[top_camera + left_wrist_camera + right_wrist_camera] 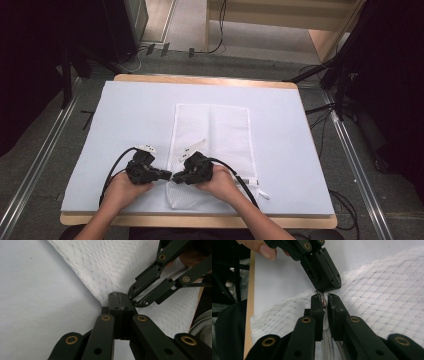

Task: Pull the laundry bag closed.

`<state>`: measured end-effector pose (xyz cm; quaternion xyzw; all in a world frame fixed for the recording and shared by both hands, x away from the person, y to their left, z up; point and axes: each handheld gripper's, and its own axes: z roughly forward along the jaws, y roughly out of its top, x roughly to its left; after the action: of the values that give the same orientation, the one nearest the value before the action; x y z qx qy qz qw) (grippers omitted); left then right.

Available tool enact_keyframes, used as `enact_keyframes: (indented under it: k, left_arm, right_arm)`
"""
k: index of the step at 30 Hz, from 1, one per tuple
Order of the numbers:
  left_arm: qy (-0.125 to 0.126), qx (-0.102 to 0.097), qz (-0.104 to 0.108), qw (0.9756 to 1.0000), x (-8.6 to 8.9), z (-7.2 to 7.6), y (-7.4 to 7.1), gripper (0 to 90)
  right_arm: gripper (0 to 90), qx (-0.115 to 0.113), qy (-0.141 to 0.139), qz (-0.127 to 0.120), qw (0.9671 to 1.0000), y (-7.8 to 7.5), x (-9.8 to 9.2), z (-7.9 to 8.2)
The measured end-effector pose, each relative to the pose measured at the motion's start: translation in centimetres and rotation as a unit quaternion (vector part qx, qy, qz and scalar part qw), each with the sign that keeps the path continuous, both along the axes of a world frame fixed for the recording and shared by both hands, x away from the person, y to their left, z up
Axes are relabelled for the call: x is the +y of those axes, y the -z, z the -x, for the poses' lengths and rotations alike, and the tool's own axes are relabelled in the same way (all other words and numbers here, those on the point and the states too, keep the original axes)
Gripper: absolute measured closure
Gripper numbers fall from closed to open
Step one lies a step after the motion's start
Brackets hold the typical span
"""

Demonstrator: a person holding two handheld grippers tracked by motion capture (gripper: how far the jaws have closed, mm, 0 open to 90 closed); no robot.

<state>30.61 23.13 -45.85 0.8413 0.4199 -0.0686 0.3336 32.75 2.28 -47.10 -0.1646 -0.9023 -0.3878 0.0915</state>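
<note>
The white mesh bag [212, 145] lies flat in the middle of the counter [125, 110], on its pale cover. The left tool [119, 302] is clamped on the near left edge of the bag. The right tool [325, 302] stands slightly apart around the bag's zipper end, just beside the left tool.

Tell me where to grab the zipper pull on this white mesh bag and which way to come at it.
Grip the small zipper pull at the mesh bag's near left edge. Come in low along the zipper line, as the right gripper does, jaws either side of the flat tab. The left gripper, clamped on the fabric corner beside it, braces the bag.
</note>
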Motion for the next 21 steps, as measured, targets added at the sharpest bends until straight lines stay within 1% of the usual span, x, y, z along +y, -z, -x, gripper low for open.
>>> enact_keyframes:
  k: [1,3,5,6,9,10,11,12,13,16,17,21]
  left_arm:
    - [0.0,0.0,0.0,1.0,0.0,0.0,0.0,90.0]
    - [0.001,0.002,0.0,1.0,0.1,-0.1,0.0,90.0]
    - [0.0,0.006,0.003,1.0,0.1,-0.1,0.0,90.0]
    - [-0.001,0.006,0.004,1.0,0.1,-0.1,0.0,90.0]
    - [0.0,0.004,0.005,1.0,0.1,-0.1,0.0,90.0]
    - [0.0,0.004,0.005,1.0,0.1,-0.1,0.0,90.0]
    - [0.0,0.005,0.005,1.0,0.1,-0.1,0.0,90.0]
    - [-0.001,0.006,0.008,1.0,0.2,-0.1,0.1,90.0]
    - [-0.001,0.004,0.008,1.0,0.2,-0.1,0.1,90.0]
    - [0.0,0.001,0.003,1.0,0.1,0.0,0.0,90.0]
    - [0.001,0.0,0.001,1.0,0.1,0.0,0.0,90.0]
    - [0.003,0.004,0.004,1.0,0.1,-0.1,0.0,90.0]
  right_arm:
    - [82.7,0.001,-0.004,0.0,1.0,0.0,-0.1,-0.1]
    - [79.6,-0.008,-0.002,0.004,1.0,-0.2,-0.5,-0.1]
    - [79.7,-0.009,0.001,0.005,0.9999,-0.2,-0.8,-0.2]
    - [79.7,-0.009,-0.001,0.004,0.9999,-0.2,-0.8,-0.2]
    - [78.8,-0.021,-0.006,0.0,0.9998,-0.1,-0.4,0.0]
    - [79.7,-0.025,-0.009,-0.002,0.9997,0.0,-0.2,0.1]
    - [83.5,-0.028,-0.015,-0.001,0.9995,0.0,0.1,0.2]
    - [84.8,-0.038,-0.017,0.003,0.9991,0.0,0.3,0.4]
    - [85.2,-0.043,-0.019,0.003,0.9989,0.0,0.4,0.5]
    - [86.5,-0.024,-0.018,0.007,0.9995,-0.1,0.2,0.1]
    - [86.6,-0.022,-0.018,0.007,0.9996,-0.1,0.1,0.0]
    - [86.8,-0.034,-0.02,0.01,0.9992,-0.2,0.2,0.1]
